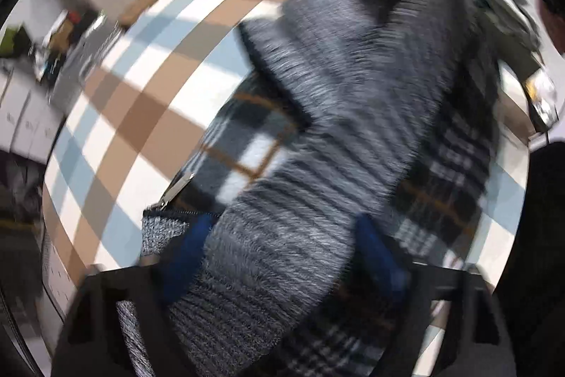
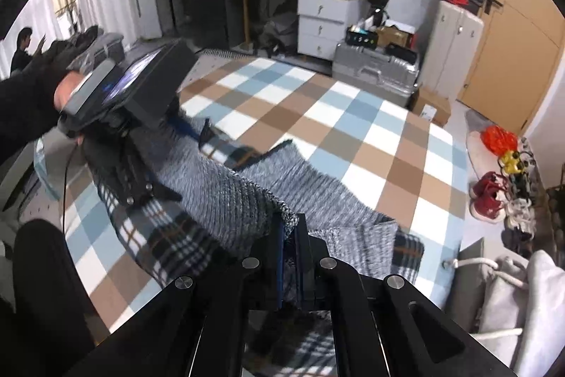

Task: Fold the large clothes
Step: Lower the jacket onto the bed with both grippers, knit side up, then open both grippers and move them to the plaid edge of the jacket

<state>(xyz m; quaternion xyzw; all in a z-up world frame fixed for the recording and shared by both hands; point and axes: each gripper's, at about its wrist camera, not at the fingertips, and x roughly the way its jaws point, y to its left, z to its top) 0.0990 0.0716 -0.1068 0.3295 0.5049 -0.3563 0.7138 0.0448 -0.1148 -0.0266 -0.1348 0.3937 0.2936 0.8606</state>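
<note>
My right tool [image 2: 290,232] is clamped on the grey jacket [image 2: 226,189] hem. My left tool [image 1: 279,242] straddles its sleeve, spread and not pinching. The jacket's length runs away from me across the checked bed [image 2: 353,129].

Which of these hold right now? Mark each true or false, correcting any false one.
1. The right tool is shut on the grey knit garment. True.
2. The left tool is clamped tight on the garment. False: its jaws stand apart, with the knit between them.
3. The garment has a plaid lining. True.
4. The surface under it is plain white. False: it is a checked cover in blue, brown and white.
</note>
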